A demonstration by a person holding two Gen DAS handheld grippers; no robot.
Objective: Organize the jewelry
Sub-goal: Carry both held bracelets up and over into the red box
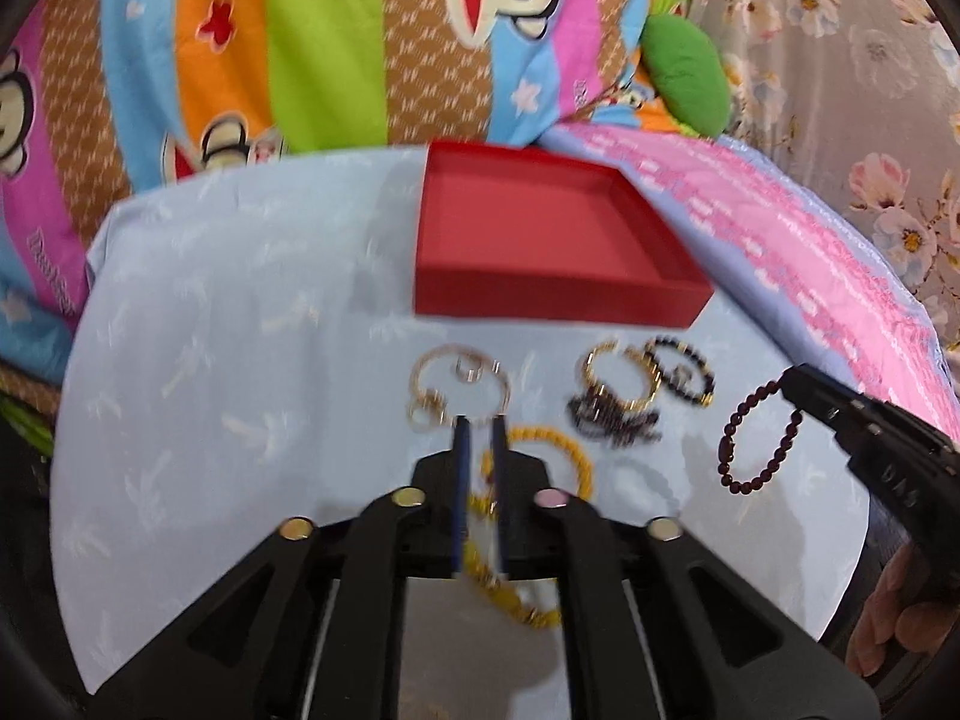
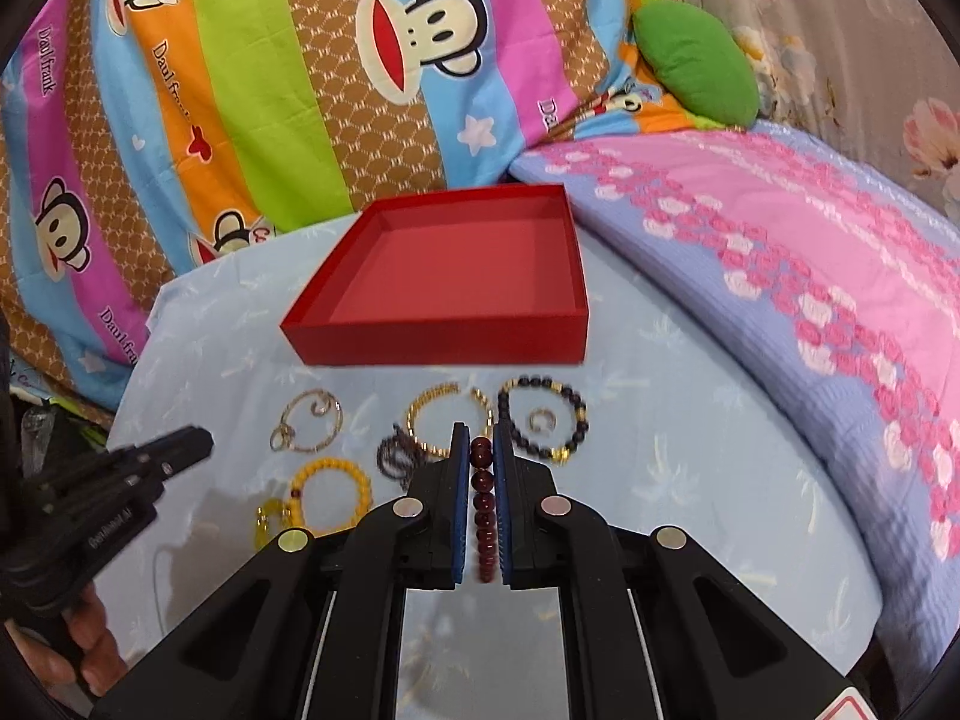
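An open red box (image 1: 540, 240) (image 2: 456, 276) stands on the pale blue cloth, with nothing visible inside. In front of it lie a thin gold bangle (image 1: 459, 387) (image 2: 309, 420), a gold bracelet (image 1: 624, 375) (image 2: 447, 417), a black bead bracelet (image 1: 684, 369) (image 2: 543, 417), a dark chain heap (image 1: 612, 420) (image 2: 396, 456) and a yellow bead bracelet (image 2: 333, 495) (image 1: 540, 468). My right gripper (image 2: 481, 438) (image 1: 786, 381) is shut on a dark red bead bracelet (image 2: 483, 504) (image 1: 759, 444), which hangs from it above the cloth. My left gripper (image 1: 478, 423) (image 2: 201, 438) hovers above the yellow bracelet, jaws narrowly apart and empty.
A striped cartoon-monkey quilt (image 2: 240, 90) rises behind the cloth. A pink and lilac blanket (image 2: 810, 252) lies to the right, with a green cushion (image 2: 696, 60) behind it. A flowered curtain (image 1: 840, 60) hangs at the far right.
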